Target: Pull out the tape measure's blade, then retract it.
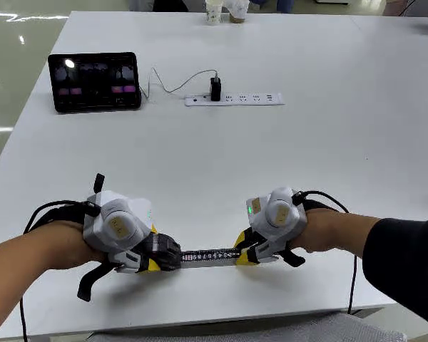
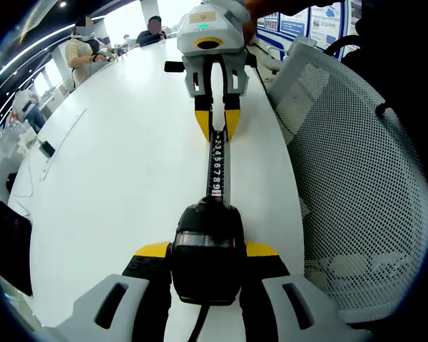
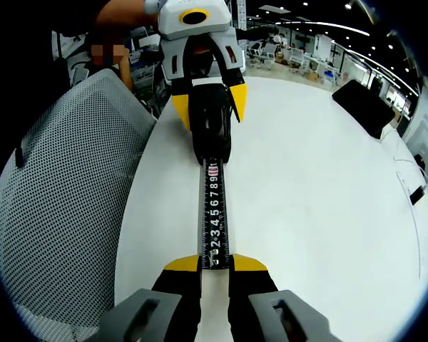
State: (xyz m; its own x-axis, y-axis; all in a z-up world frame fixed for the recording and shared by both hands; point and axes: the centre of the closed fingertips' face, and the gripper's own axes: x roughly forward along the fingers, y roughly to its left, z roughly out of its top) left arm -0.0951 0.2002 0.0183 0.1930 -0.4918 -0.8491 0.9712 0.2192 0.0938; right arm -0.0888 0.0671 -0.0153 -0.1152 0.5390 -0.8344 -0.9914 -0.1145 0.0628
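Two claws meet low on the white counter, near its front edge, with the tape measure stretched between them. The left claw is clamped around the black case of the tape measure, its yellow-tipped jaws pressed against either side of the body. The right claw is pinched tight on the free end of the blade, with the strip caught between its yellow tips. The blade is drawn out a short way and runs straight from the case to the right claw, lying just above or on the counter; which of the two cannot be told. Its black face carries white printed numbers, with a red mark close to the case. Each claw is held by a hand, and dark cables trail back from both. Farther back on the counter sits a dark tablet with a lit screen, and to its right lies a white power strip with a black charger plugged in; a thin cable runs from the charger toward the tablet. A grey mesh chair stands just beside the counter's front edge.
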